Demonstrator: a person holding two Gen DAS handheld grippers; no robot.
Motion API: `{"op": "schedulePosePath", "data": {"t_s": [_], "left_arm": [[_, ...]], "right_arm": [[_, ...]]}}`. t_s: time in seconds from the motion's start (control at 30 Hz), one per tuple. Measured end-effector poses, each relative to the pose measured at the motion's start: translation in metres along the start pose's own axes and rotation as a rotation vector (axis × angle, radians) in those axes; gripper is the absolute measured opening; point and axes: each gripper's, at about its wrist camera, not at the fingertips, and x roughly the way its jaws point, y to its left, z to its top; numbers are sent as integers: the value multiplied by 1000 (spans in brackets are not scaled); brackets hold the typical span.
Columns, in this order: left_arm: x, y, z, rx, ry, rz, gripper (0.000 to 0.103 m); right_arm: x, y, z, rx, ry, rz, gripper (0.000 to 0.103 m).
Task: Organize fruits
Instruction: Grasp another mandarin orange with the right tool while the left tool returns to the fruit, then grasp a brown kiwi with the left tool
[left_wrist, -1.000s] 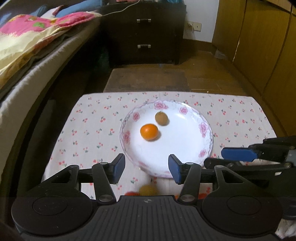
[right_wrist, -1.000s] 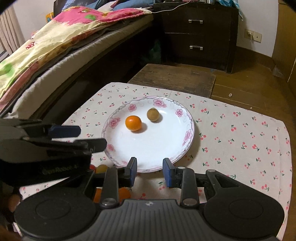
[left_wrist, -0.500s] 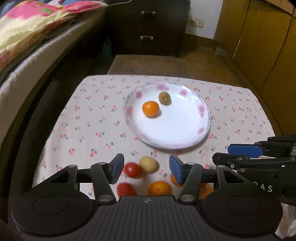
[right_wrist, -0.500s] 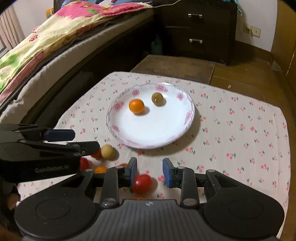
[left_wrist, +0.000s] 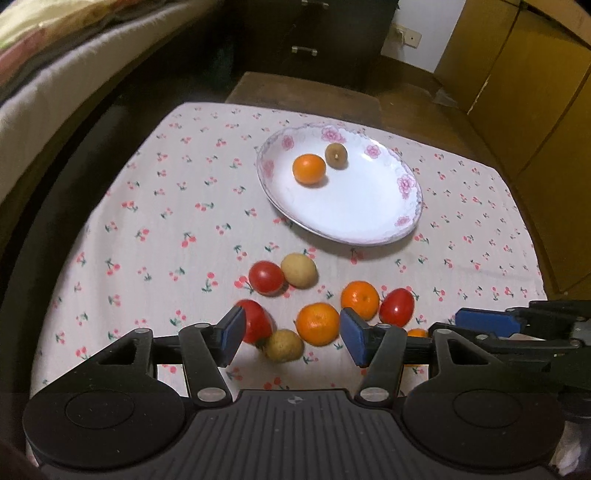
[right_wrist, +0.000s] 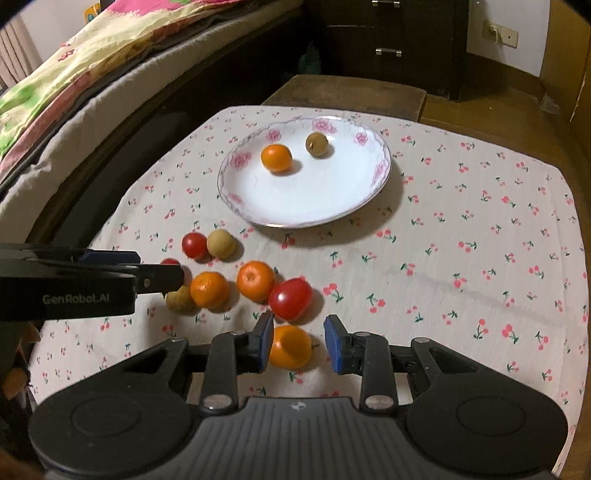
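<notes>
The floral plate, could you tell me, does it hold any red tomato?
No. The floral plate holds only an orange citrus fruit and a small brown fruit; the red tomatoes lie on the tablecloth.

Glossy glazed plate (left_wrist: 404, 230) on matt printed cloth (left_wrist: 166, 206); shiny-skinned tomatoes (right_wrist: 290, 298).

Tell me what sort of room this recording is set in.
Most likely a bedroom: a bed with a floral quilt, a dark drawer chest, and wooden wardrobe doors surround the low table.

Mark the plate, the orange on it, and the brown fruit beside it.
plate (right_wrist: 295, 199), right wrist view, bare white middle
orange (right_wrist: 276, 158), right wrist view, its centre
brown fruit (right_wrist: 317, 144), right wrist view, its centre
</notes>
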Motion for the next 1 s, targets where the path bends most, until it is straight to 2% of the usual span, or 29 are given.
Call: {"op": "schedulePosePath", "data": {"t_s": [0.37,0.63,0.83,1.0], "left_arm": [[15,1,-8,-25,65,-52,64],[26,2,-11,-31,87,-54,64],[41,-2,-11,-16,111,-27,62],[43,-7,-11,4,97,-13,62]], "right_arm": [[14,0,-4,0,40,12,32],[20,4,-5,-5,54,25,32],[22,3,-5,-3,56,31,33],[24,0,-5,2,62,41,33]]}}
